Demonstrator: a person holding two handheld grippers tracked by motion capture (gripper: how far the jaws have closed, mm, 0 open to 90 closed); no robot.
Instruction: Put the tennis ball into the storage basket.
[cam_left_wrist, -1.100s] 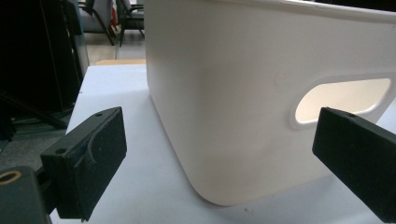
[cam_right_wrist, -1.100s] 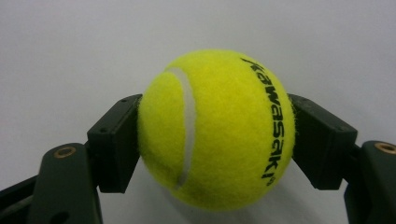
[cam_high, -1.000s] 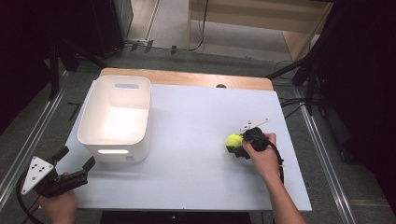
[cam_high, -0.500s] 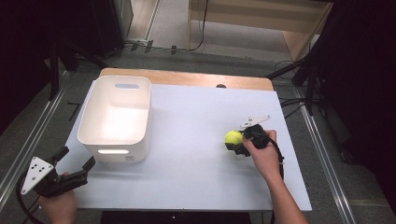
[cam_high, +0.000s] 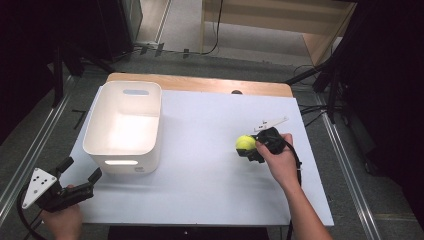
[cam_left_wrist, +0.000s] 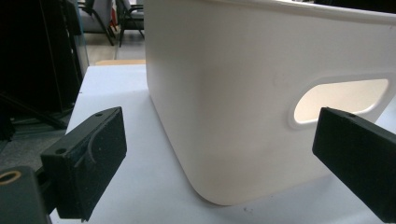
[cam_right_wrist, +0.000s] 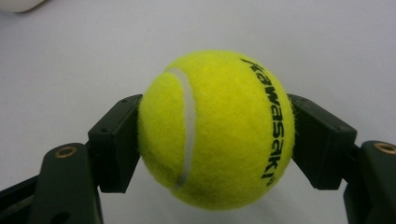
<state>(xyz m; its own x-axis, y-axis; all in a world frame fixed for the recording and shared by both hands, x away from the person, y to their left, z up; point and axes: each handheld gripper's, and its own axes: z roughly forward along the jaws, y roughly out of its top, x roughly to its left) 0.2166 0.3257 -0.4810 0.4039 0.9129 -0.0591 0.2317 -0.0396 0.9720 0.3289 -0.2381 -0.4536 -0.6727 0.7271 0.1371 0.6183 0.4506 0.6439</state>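
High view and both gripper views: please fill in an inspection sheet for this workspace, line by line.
Surface: white tabletop with a wooden strip along its far edge.
Job's things: yellow felt tennis ball with black lettering, clamped at the table's right; white plastic bin with handle cut-outs at the left, inside looks empty.
Clutter: nothing seen.
Grippers: right gripper shut on the ball, a pad pressed on each side; left gripper open, jaws wide apart, at the table's near left corner facing the bin's wall.
Cables: black cable trailing from the right gripper along the forearm; black cables on the floor beyond the table.
Surroundings: grey floor, dark stands, wooden furniture behind.
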